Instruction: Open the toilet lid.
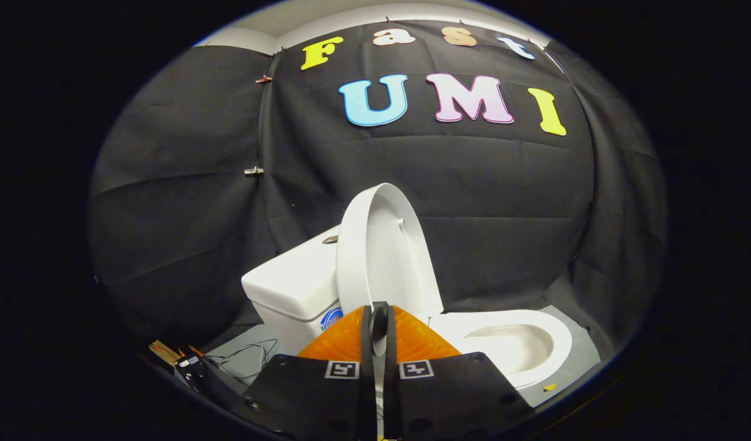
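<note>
The white toilet lid (384, 257) stands raised, nearly upright, its back leaning toward the white tank (293, 285). To the right of the lid lies the seat (556, 361), uncovered, with the bowl's hollow showing. My gripper (378, 315) is low in front of the lid's lower part, near the hinge end. Its fingers are shut with only a thin slit between them, and I see nothing held there. The fingers hide the lid's bottom edge.
The toilet stands on a grey floor panel (581, 343) against the black cloth wall. Loose cables (247, 355) and some small wooden pieces (164, 352) lie on the floor left of the tank. A small yellow scrap (550, 387) lies by the bowl's front.
</note>
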Available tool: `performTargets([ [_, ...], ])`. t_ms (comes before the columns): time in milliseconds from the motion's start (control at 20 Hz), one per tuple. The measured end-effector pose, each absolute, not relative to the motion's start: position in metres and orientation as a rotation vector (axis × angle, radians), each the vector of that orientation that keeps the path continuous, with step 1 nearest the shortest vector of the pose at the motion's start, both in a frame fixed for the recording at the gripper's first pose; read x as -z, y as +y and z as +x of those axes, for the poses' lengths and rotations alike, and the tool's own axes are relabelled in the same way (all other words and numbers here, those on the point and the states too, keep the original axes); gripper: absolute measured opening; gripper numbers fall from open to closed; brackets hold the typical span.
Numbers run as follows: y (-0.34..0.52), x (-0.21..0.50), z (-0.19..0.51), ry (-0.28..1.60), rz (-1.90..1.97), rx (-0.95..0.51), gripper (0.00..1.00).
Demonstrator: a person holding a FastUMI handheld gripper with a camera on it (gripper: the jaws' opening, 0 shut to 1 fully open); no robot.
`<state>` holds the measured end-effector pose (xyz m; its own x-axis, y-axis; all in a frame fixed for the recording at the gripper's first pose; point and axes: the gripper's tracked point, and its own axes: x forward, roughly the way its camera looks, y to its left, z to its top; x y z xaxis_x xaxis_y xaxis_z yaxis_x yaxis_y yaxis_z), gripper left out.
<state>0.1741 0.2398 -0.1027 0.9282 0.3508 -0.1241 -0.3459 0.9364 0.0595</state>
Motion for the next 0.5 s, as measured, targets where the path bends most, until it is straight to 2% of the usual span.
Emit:
performTargets([
  [50,0.241,0.104,0.173,0.145,0.031,-0.357,0.13],
  [250,0.225,0.094,0.154,0.136,0.042,-0.35,1.0],
  [300,0.223,0.086,0.15,0.124,0.04,-0.353,0.97],
  [350,0.219,0.076,0.144,0.108,0.033,-0.356,1.0],
  [500,0.203,0.045,0.122,0.066,0.002,-0.359,1.0],
])
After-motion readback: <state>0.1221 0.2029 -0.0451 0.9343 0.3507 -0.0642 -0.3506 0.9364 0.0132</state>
